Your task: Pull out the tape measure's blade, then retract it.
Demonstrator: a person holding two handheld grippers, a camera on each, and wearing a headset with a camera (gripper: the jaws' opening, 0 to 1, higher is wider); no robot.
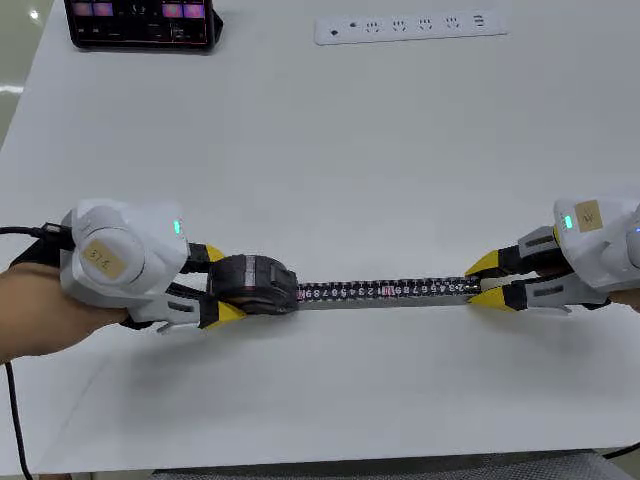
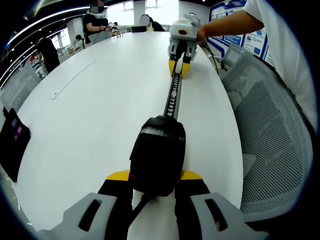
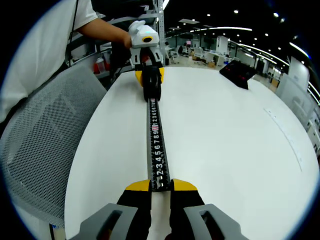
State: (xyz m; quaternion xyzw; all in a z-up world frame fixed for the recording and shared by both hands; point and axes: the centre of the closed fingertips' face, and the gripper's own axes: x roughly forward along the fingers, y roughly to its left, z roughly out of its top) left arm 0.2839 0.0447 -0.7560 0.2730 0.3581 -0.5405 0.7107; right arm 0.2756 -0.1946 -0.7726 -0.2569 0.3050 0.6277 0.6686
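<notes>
Head view, case (image 1: pixel 255 285) left, blade (image 1: pixel 385 291) extending rightward

My left gripper (image 1: pixel 222 284) and right gripper (image 1: pixel 484 281) have smooth white plastic shells with a faint sheen and matt yellow tips. The tape measure's case (image 2: pixel 159 155) looks like matt black plastic. Its blade (image 3: pixel 157 145) is dark and slightly glossy, with printed numerals. The bench (image 1: pixel 330 150) is smooth, matt white. The chair (image 2: pixel 265 130) is grey woven mesh.
</notes>
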